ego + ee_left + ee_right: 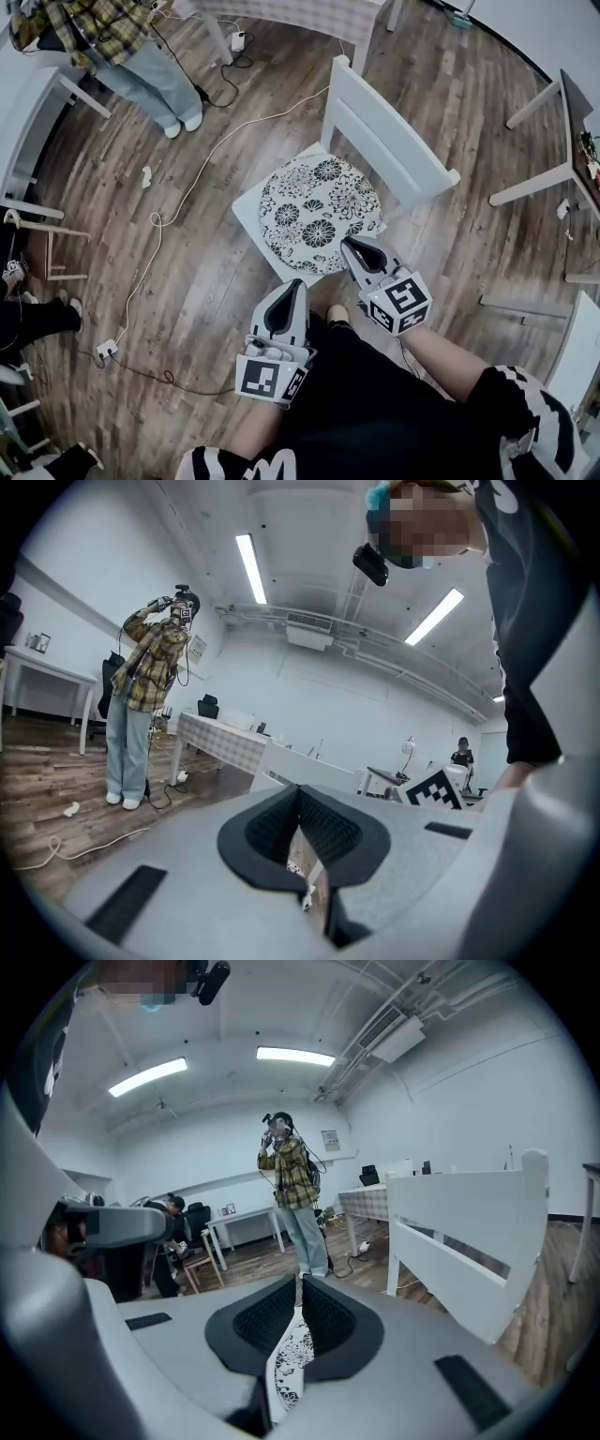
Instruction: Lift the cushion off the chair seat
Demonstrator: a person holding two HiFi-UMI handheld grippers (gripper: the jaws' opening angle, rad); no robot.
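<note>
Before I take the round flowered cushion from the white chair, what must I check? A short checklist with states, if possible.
1. Round black-and-white floral cushion lies flat on the seat of the white chair: ok.
2. Nothing lies on the cushion: ok.
3. Right gripper at the cushion's near rim: ok.
4. Right gripper jaws apart for the rim: not ok, shut.
5. Left gripper at the cushion: not ok, short of the seat, jaws shut.

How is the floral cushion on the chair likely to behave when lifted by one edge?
The cushion looks thin and flat, so it will probably droop from a one-edge grip. It seems light, and may slide on the smooth white chair.
</note>
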